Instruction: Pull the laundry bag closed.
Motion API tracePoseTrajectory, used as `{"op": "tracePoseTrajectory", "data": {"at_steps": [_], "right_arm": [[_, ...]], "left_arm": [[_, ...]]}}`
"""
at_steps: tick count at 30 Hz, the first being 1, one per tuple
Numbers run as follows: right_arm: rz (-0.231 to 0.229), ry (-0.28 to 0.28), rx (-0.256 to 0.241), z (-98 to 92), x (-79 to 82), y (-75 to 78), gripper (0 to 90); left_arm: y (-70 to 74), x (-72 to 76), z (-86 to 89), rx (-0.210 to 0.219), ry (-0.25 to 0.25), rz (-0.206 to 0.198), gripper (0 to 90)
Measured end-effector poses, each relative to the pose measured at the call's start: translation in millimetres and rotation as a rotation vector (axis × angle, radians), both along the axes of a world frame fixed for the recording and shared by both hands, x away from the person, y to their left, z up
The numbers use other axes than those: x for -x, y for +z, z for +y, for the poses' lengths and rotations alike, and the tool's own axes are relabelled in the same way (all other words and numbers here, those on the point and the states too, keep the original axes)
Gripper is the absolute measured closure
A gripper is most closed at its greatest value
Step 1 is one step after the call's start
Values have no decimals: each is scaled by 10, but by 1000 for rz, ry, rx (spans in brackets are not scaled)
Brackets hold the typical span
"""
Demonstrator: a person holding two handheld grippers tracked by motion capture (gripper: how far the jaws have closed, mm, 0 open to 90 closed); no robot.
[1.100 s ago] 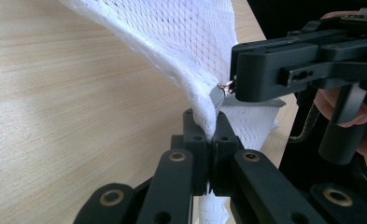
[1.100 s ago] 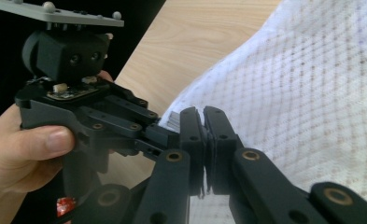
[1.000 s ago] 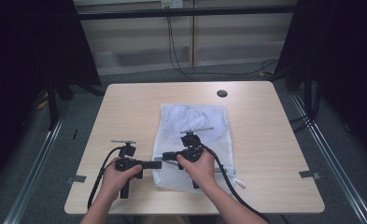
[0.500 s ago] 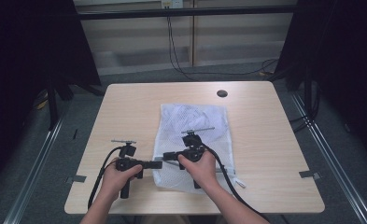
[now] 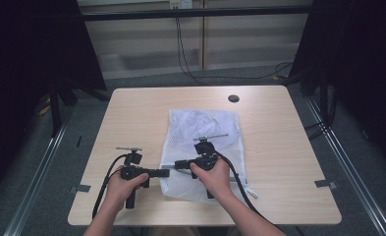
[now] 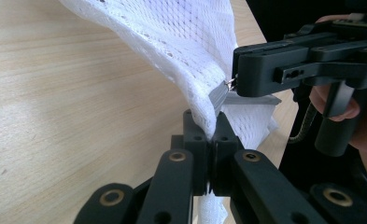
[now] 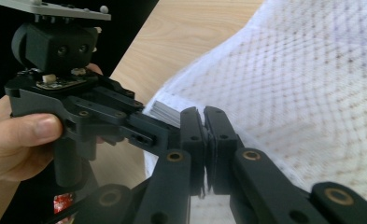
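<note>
Barely anything had shifted since a second earlier: both hands stayed put at the near left corner of the white mesh bag [image 5: 200, 147], which lay flat mid-table [image 5: 131, 113], its corner lifted. The left gripper [image 6: 212, 135] was clamped on the mesh edge; the right gripper [image 7: 204, 126], jaws pressed together, pinched the zipper end right beside it.
</note>
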State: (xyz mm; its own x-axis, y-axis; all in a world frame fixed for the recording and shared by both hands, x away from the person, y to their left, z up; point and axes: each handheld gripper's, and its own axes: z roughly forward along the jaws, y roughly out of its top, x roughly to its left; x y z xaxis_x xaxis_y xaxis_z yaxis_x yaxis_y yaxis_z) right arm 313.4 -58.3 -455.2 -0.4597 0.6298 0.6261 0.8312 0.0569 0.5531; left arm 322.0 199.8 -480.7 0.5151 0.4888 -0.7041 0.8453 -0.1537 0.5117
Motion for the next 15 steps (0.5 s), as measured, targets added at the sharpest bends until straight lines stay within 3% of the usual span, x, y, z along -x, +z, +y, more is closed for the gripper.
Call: {"op": "tracePoseTrajectory", "data": {"at_steps": [15], "right_arm": [[0,-2,-5,-56,6,-2,877]], "left_arm": [[2,6,-15,10,6,8,884]]}}
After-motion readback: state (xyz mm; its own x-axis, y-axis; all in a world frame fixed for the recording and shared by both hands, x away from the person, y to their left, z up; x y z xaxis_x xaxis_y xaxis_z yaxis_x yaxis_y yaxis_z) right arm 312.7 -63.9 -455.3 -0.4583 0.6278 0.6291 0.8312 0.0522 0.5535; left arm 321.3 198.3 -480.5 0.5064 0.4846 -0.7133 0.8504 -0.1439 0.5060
